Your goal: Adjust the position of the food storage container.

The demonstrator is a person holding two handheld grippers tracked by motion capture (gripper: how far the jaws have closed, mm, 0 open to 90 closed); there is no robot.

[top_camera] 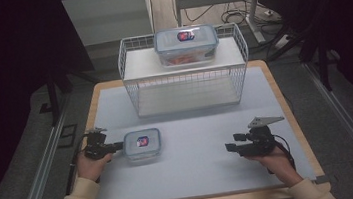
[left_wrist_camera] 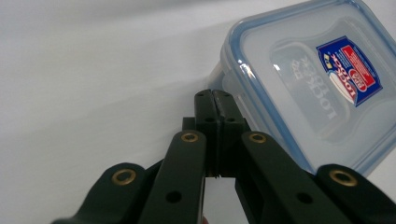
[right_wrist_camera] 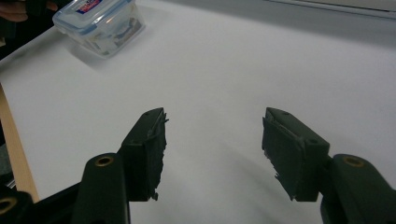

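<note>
A small clear container with a blue-rimmed lid and a red-and-blue label [top_camera: 142, 143] lies on the white mat at the front left. My left gripper [top_camera: 119, 146] is level with it on its left, jaws shut with nothing between them. In the left gripper view the joined tips [left_wrist_camera: 212, 97] sit right at the container's [left_wrist_camera: 308, 84] rim; I cannot tell whether they touch. My right gripper [top_camera: 233, 142] rests at the front right, open and empty. Its pads [right_wrist_camera: 149, 140] stand wide apart over bare mat, with the small container [right_wrist_camera: 98, 23] far off.
A white wire rack [top_camera: 185, 81] stands at the back of the table. A larger clear container with a blue-rimmed lid [top_camera: 186, 44] sits on its top shelf. The white mat [top_camera: 193, 128] covers the wooden table; a strip of wooden edge [right_wrist_camera: 16, 154] shows.
</note>
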